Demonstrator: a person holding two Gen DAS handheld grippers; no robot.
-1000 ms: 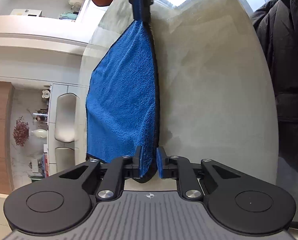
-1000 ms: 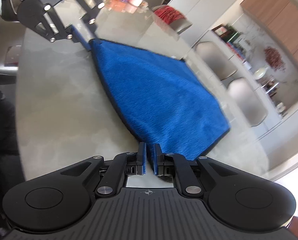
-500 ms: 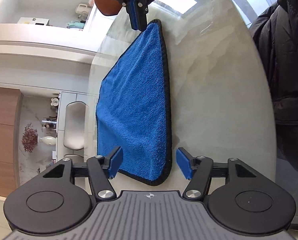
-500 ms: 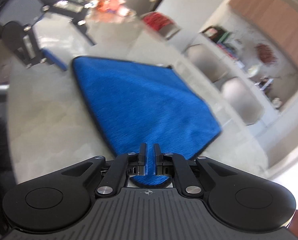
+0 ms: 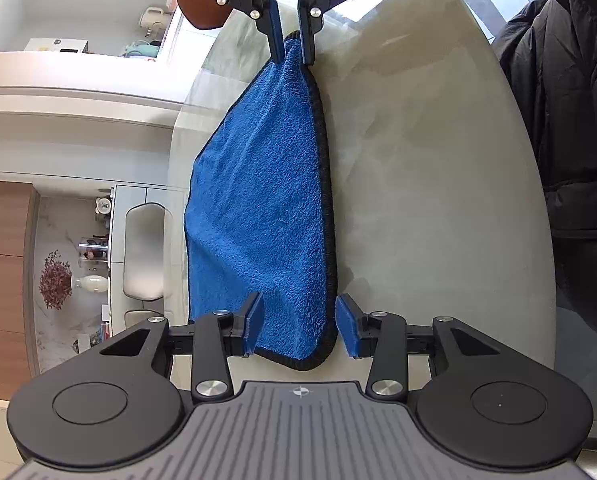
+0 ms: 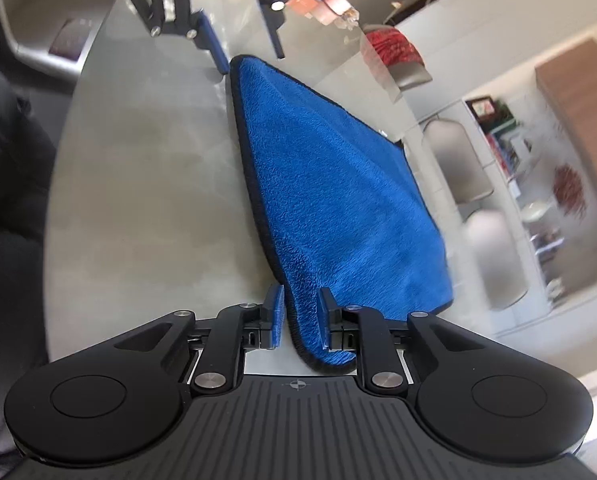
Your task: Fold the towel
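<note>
Left gripper (image 5: 300,326): the jaws stand apart and angle downward toward the table (image 5: 438,200). The near corner of the towel (image 5: 258,208) lies between the two blue pads (image 5: 254,326). The right-hand pad is clear of the cloth; the left-hand pad sits at the cloth's surface, and contact there cannot be confirmed. The jaws have just been closing from a wider setting, with the towel corner between them. The gripper is released.

Right gripper (image 6: 300,314): the jaws stand slightly apart and also angle downward toward the table (image 6: 146,184). The opposite corner of the towel (image 6: 338,200) lies between the pads, with a visible gap on the left-hand side. The jaws have just been opening. The gripper is released. In the left wrist view, the right gripper (image 5: 292,46) appears at the far end of the towel, its fingers straddling the corner.

Markings: a small crosshair symbol (image 5: 298,391) is printed on each gripper body. No readable text is visible.

Towel: blue terry cloth with a dark bound edge, folded and lying flat on the pale glossy table. Its long axis runs from one gripper to the other. The bound edge lies on the side toward the person's black padded jacket (image 5: 570,120); the free edges lie toward the room side.

Surroundings: pale chairs (image 5: 144,252) and a vase of dried flowers (image 5: 58,280) stand beyond the table edge.
</note>
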